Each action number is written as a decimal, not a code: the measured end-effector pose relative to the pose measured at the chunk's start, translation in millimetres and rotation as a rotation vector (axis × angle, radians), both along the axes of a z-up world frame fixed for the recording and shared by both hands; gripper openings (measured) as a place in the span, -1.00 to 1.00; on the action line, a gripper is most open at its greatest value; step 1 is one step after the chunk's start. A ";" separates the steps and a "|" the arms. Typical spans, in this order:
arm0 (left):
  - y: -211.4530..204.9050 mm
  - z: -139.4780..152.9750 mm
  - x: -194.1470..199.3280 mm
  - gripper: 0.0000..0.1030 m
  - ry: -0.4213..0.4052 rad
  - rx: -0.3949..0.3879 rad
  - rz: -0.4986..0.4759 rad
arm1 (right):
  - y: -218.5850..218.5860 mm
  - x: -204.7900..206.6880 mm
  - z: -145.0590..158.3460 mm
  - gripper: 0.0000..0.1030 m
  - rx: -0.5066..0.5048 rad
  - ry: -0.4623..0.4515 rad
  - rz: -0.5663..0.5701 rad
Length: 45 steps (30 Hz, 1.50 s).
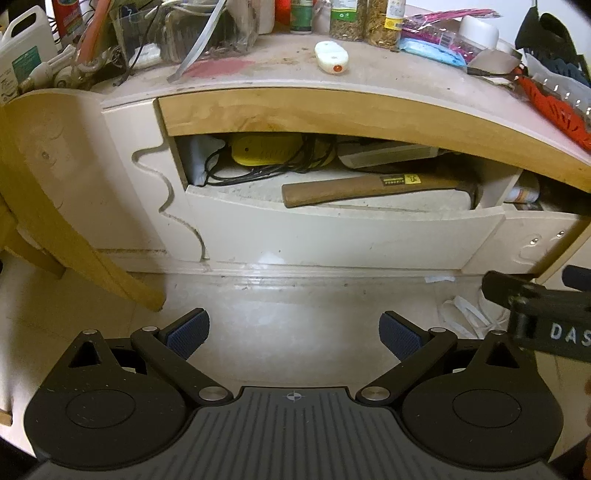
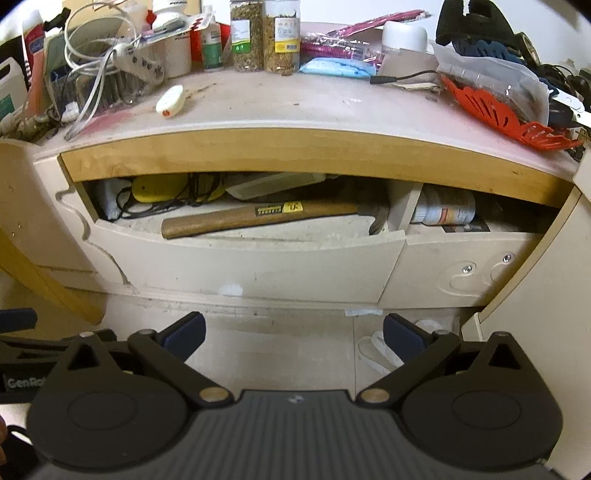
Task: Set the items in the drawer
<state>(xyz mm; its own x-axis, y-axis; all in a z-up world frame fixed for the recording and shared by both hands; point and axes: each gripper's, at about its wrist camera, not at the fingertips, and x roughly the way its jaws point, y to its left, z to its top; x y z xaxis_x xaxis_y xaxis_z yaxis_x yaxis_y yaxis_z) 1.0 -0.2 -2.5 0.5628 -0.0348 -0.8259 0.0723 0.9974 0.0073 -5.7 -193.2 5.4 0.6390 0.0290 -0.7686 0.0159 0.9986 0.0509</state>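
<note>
1. The left gripper (image 1: 293, 334) is seen with its jaws spread wide and nothing between them; it is held low over the pale floor (image 1: 295, 317), in front of the desk (image 1: 280, 59).
2. The right gripper (image 2: 293, 338) is likewise released and empty, held over the floor just before the same desk; part of it is also seen at the right edge of the left wrist view.
3. The drawer (image 1: 332, 236) is pulled part-way out under the wooden edge of the desk, straight ahead of and above both grippers, well apart from their fingertips.
4. A hammer (image 2: 258, 218) with a wooden handle is laid inside the drawer, its handle end toward the left and its head against the right wall of the compartment.
5. Behind the hammer, at the back left of the drawer, a yellow device (image 2: 159, 188) and black cables (image 1: 258, 168) are seen, with a pale flat box (image 2: 273, 186) beside them.
6. A second compartment to the right of the drawer holds a labelled bottle (image 2: 447, 212) lying on its side.
7. On the desk top, a small white device with an orange button (image 2: 170, 101) is placed near the front edge, left of centre; it is well apart from both grippers.
8. Further back on the desk, two jars (image 2: 264, 33) of granular contents are stood side by side, a white power strip (image 2: 142, 61) with a coiled cord is placed at the left, and an orange plastic piece (image 2: 495, 114) is laid at the right.
</note>
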 end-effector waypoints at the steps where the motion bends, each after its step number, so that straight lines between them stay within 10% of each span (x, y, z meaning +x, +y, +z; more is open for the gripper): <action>1: 0.5 1.0 0.9 0.96 -0.004 -0.007 -0.007 | -0.5 2.0 -0.1 0.99 -0.003 -0.005 -0.001; 29: 33.8 -44.0 77.6 0.97 -0.087 -0.038 0.152 | -11.5 65.9 -47.1 0.99 -0.064 -0.042 0.012; 36: 33.8 -57.7 97.5 0.96 -0.097 0.076 0.183 | -12.0 78.1 -59.7 0.99 -0.054 -0.043 0.010; 45: 23.3 -76.5 112.3 0.95 -0.144 0.081 0.086 | -8.1 91.8 -76.1 0.99 -0.079 -0.030 0.032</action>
